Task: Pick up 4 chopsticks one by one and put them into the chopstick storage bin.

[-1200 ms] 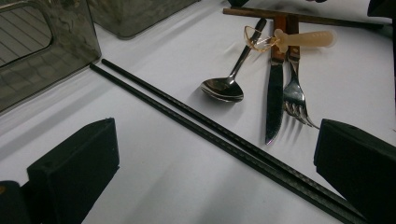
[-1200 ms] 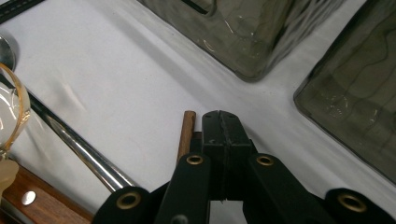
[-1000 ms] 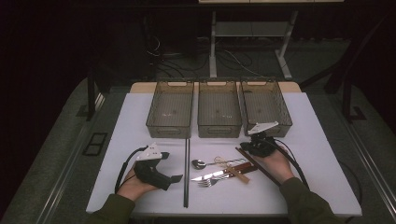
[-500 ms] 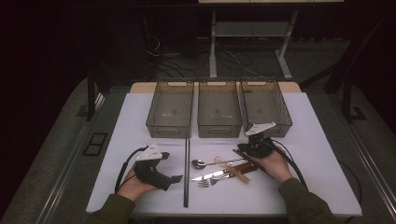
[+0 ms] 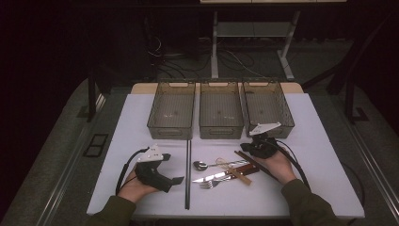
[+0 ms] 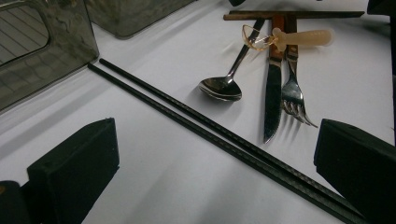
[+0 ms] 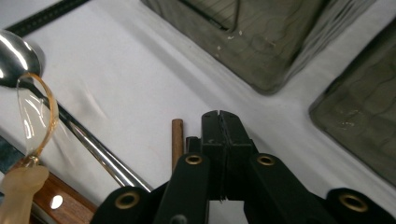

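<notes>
Brown wooden chopsticks (image 7: pixel 177 140), slim, flat on white table (image 5: pixel 320 141), beside clenched right claw (image 7: pixel 219 122)

Black chopsticks (image 6: pixel 224 140) run off bottom-right edge of left gripper view, brown chopstick (image 7: pixel 177 140) passes under closed right gripper (image 7: pixel 219 116) w/ far end hidden, knife (image 7: pixel 51 198) handle cut off at bottom-left, and spoon (image 7: pixel 16 56) bowl clipped by left edge.
</notes>
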The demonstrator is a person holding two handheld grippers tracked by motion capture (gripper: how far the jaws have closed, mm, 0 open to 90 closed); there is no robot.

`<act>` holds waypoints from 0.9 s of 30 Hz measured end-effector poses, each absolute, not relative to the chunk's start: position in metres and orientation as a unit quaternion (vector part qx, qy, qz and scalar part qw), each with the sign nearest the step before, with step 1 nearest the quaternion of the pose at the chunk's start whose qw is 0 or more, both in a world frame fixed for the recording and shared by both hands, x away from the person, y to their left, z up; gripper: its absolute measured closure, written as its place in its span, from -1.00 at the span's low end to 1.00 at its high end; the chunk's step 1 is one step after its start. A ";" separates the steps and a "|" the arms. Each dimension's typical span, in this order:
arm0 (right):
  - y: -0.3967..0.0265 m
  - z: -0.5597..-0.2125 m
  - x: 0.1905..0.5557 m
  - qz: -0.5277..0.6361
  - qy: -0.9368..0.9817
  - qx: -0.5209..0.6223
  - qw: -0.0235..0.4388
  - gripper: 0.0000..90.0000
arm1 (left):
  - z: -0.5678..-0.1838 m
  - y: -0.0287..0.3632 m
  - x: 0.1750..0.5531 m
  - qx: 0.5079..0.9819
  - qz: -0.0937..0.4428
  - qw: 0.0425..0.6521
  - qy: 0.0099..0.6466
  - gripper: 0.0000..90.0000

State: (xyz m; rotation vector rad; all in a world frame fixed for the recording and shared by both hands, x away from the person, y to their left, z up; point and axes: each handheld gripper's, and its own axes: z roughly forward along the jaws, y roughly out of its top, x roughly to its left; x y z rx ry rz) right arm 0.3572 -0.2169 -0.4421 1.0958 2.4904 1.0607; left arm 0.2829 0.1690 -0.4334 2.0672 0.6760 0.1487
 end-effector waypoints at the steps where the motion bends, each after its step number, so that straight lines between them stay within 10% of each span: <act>1: -0.218 -0.441 0.357 0.363 0.846 0.377 0.108 0.90 | -0.433 0.169 0.283 0.841 0.061 0.463 0.275 -1.00; 13: -0.239 -0.427 0.348 0.389 0.837 0.376 0.085 0.30 | -0.433 0.171 0.283 0.840 0.061 0.463 0.276 -1.00; 27: -0.263 -0.419 0.323 0.392 0.841 0.363 0.088 0.12 | -0.434 0.172 0.282 0.839 0.061 0.463 0.279 -1.00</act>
